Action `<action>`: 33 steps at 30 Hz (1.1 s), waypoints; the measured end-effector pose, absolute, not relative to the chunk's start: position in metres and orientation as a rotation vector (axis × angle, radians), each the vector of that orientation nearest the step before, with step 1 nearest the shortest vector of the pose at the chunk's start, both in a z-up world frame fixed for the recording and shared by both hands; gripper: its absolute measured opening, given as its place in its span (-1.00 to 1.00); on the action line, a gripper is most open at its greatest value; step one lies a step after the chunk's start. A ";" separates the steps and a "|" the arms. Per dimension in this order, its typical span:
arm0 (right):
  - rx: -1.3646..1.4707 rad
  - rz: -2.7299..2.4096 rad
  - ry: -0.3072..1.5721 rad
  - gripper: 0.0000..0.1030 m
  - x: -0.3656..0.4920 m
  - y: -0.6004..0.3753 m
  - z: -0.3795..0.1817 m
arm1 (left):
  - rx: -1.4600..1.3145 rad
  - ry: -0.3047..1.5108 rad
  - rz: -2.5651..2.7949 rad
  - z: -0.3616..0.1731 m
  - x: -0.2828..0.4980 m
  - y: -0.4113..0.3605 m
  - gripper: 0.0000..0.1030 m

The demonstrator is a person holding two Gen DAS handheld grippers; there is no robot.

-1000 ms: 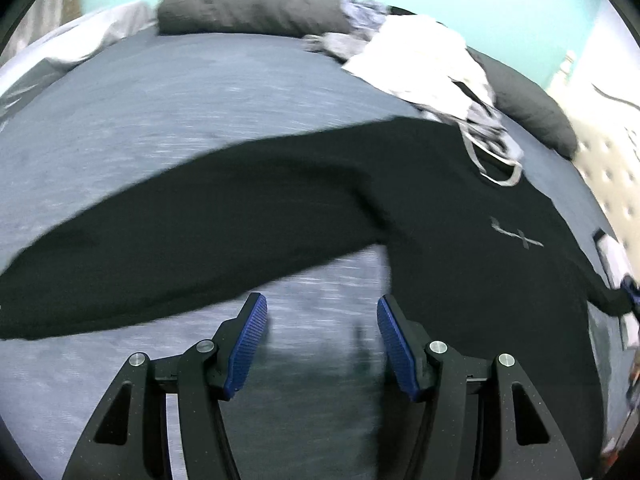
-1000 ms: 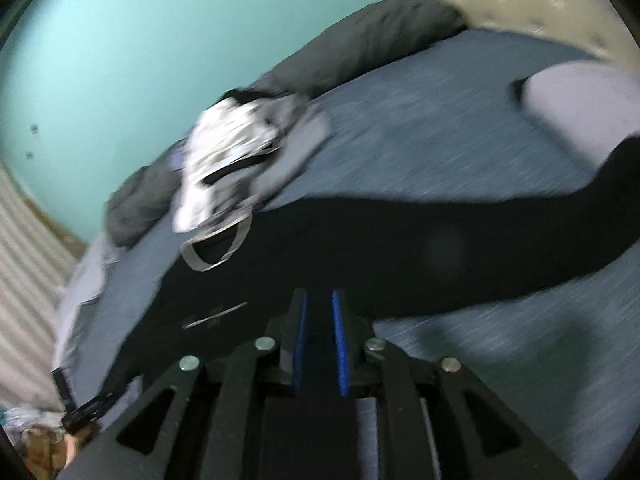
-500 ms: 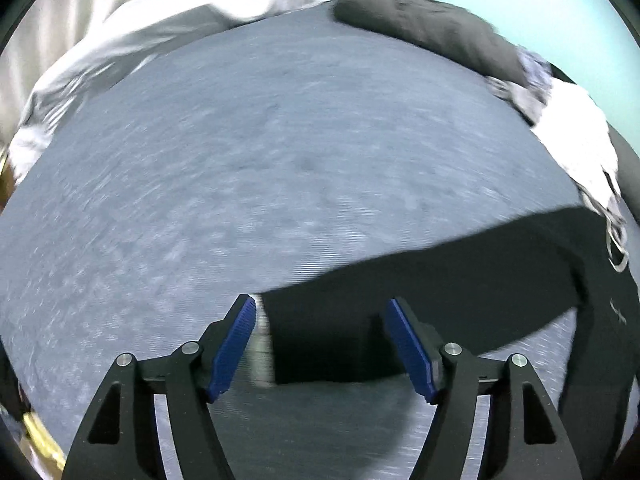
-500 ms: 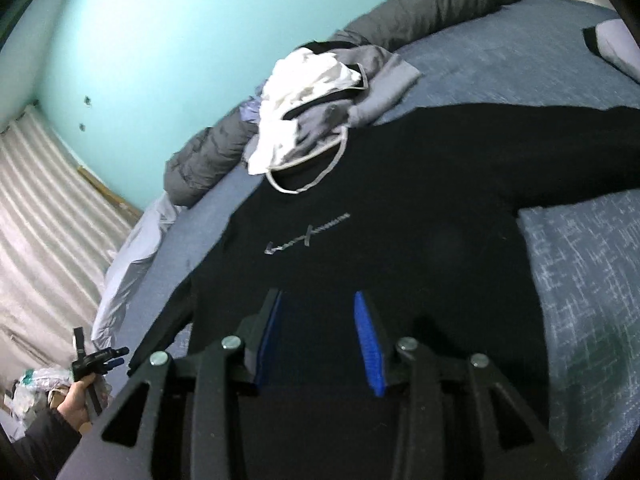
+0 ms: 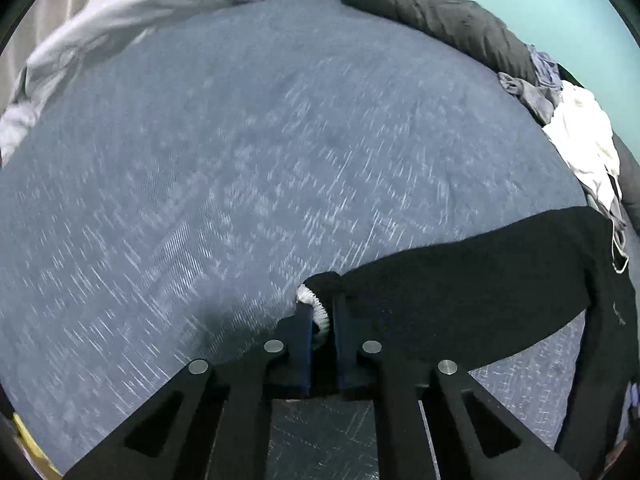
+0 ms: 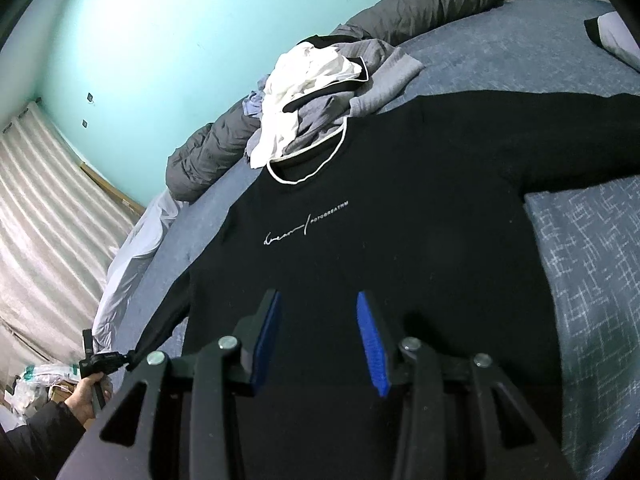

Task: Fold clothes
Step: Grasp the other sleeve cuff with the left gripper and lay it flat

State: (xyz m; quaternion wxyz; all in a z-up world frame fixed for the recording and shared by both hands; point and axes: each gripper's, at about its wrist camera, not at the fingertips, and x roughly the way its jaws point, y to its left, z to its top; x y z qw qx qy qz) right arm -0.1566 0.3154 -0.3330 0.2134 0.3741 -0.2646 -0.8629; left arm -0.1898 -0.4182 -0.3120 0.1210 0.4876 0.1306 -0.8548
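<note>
A black sweatshirt [image 6: 360, 220] with small white chest lettering lies flat, front up, on the blue bedcover [image 5: 240, 160]. Its sleeve [image 5: 480, 300] stretches out to the left. My left gripper [image 5: 322, 320] is shut on the sleeve's cuff, whose white lining bulges out between the fingers. In the right wrist view the left gripper [image 6: 130, 360] shows far left, gripping the sleeve end, with a hand [image 6: 86, 396] behind it. My right gripper [image 6: 317, 296] hovers open over the lower front of the sweatshirt, nothing between its blue pads [image 6: 370, 344].
A pile of white and grey clothes [image 6: 312, 92] lies just beyond the sweatshirt's collar. A dark grey duvet [image 5: 440, 12] runs along the far edge below the teal wall. A pale sheet [image 5: 120, 12] lies at the left edge, by the curtain [image 6: 40, 220].
My left gripper swept left along the sleeve to its end and closed on the cuff. My right gripper opened and came to rest low over the sweatshirt's front.
</note>
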 end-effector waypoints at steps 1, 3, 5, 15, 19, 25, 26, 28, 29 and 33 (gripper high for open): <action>1.040 -2.393 -0.733 -0.22 -0.157 0.315 -0.334 | 1.397 0.336 -2.512 -0.304 -0.191 -0.418 -0.87; 1.042 -2.389 -0.730 -0.22 -0.158 0.314 -0.334 | 1.336 0.283 -2.534 -0.287 -0.194 -0.421 -0.88; 1.043 -2.386 -0.726 -0.22 -0.158 0.313 -0.335 | 1.285 0.247 -2.538 -0.272 -0.201 -0.427 -0.88; 1.045 -2.382 -0.714 -0.22 -0.161 0.313 -0.336 | 1.314 0.206 -2.482 -0.263 -0.239 -0.452 -0.86; 1.052 -2.379 -0.721 -0.22 -0.162 0.314 -0.338 | 1.301 0.254 -2.412 -0.270 -0.233 -0.460 -0.72; 1.053 -2.369 -0.709 -0.22 -0.162 0.310 -0.338 | 1.297 0.253 -2.525 -0.260 -0.230 -0.427 -0.65; 1.056 -2.367 -0.708 -0.22 -0.162 0.310 -0.338 | 1.326 0.252 -2.551 -0.262 -0.235 -0.416 -0.54; 1.063 -2.365 -0.710 -0.22 -0.161 0.309 -0.340 | 1.380 0.247 -2.597 -0.268 -0.244 -0.395 -0.48; 1.064 -2.366 -0.711 -0.22 -0.161 0.310 -0.340 | 1.396 0.239 -2.611 -0.271 -0.249 -0.385 -0.48; 1.059 -2.371 -0.719 -0.21 -0.160 0.312 -0.340 | 1.463 0.211 -2.632 -0.291 -0.271 -0.353 -0.48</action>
